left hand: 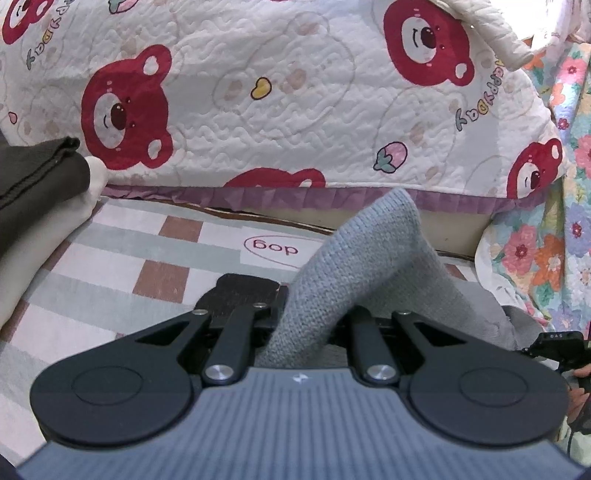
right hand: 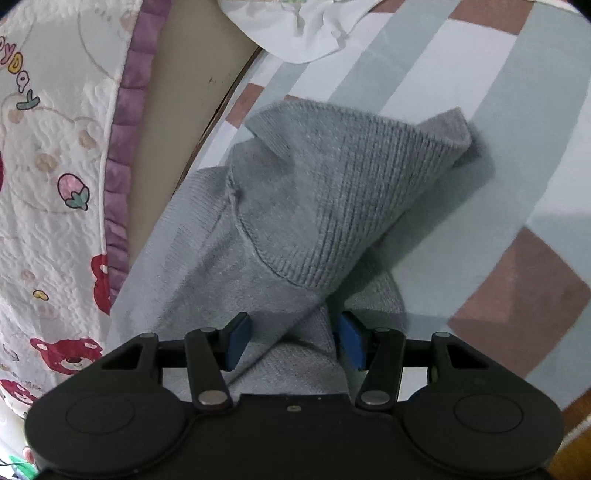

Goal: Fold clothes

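A grey knit sweater (left hand: 354,258) is pinched in my left gripper (left hand: 306,314); its fabric rises in a peak above the checked bedsheet (left hand: 110,258). Only the left black finger (left hand: 247,291) shows; the cloth hides the other. In the right wrist view the same sweater (right hand: 295,206) lies crumpled on the sheet (right hand: 517,147), ribbed hem folded over. My right gripper (right hand: 291,339) has a bunched strip of it between its blue pads (right hand: 238,339), which stand apart around the cloth.
A white quilt with red bears (left hand: 295,92) hangs behind, with a purple frill (right hand: 122,147). Dark and cream folded clothes (left hand: 33,173) lie at left. A floral quilt (left hand: 554,240) is at right. White cloth (right hand: 303,29) lies beyond the sweater.
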{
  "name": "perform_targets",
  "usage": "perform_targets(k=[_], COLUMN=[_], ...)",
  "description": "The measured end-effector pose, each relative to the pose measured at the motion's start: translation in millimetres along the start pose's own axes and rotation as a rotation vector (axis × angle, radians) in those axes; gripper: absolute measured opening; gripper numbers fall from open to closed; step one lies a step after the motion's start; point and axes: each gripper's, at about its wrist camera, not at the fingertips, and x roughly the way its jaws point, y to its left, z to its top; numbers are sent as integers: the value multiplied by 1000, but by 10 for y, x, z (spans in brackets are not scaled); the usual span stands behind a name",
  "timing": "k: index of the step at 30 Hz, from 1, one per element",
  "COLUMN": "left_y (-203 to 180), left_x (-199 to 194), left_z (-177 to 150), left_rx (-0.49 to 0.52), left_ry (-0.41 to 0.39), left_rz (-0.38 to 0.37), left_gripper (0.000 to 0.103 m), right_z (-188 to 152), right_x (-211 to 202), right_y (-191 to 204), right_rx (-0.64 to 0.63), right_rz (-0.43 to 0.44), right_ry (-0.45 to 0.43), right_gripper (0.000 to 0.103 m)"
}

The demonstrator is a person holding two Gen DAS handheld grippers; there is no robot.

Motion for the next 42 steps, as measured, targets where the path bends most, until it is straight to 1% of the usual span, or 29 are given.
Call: perform_targets(k=[3,4,5,7,8,10,13,15,16,18,20,21,22,23,24,25,26,27,29,30,32,33,36,37,40,42], left_y=[9,-1,-15,-47,-64,-79,-65,-2,44,172,334,426,527,621,689,737,772,792,786,782,744,701,513,445,297,243], left_x=[-6,-16,-30,-47,-42,-25,-28,-59,-84,-143,-116,-74,5,75,118,147,154,141,109,97,106,117,191,202,180,146], left_z=[-11,-2,16,62,100,195,428,674,817,1149,1436,1555,1614,1651,1612,1524,1377,1209,815,623,262,145,-70,-98,-185,-283], left_rx=[5,13,22,37,41,48,77,97,108,120,113,102,86,68,49,33,19,2,-40,-61,-96,-102,-72,-49,-8,-5], left_ry=[-4,-7,-11,-16,-14,-6,-18,-46,-69,-140,-195,-205,-180,-154,-125,-89,-52,-24,47,81,140,158,197,195,190,197], left_rz=[1,-2,-3,-7,-12,-21,-21,-5,11,69,153,193,219,247,277,292,284,262,194,160,89,61,-25,-46,-132,-187], left_gripper=[11,11,11,11,11,11,11,11,11,11,12,15,28,35,39,39,40,41,41,41,39,39,37,37,36,36], right_z=[12,23,36,68,90,132,338,475,537,596,523,476,429,381,334,287,240,161,-21,-88,-200,-257,-282,-276,-215,-209], right_x=[28,24,13,-2,-1,-8,-55,-90,-110,-185,-85,-20,45,111,176,242,307,370,422,435,456,467,418,371,238,155], right_y=[57,102,178,366,478,698,1224,1631,1877,2429,2757,2900,3044,3187,3331,3474,3618,3597,3337,3192,2895,2746,2369,2231,1952,1814], right_rx=[-44,-75,-139,-304,-401,-528,-616,-683,-730,-831,-894,-922,-950,-978,-1006,-1034,-1061,-1069,-1073,-1074,-1076,-1076,-1029,-1009,-923,-877], right_rz=[9,12,17,22,19,0,35,67,87,148,160,162,163,165,166,167,169,175,206,201,173,159,97,86,96,112], right_ry=[-56,-84,-118,-175,-193,-227,-272,-299,-310,-355,-352,-346,-340,-334,-328,-322,-315,-288,-227,-197,-138,-109,-55,-42,11,55], right_gripper=[59,59,58,32,13,12,11,11,11,8,7,7,7,8,11,14,24,33,38,41,41,41,41,41,43,49])
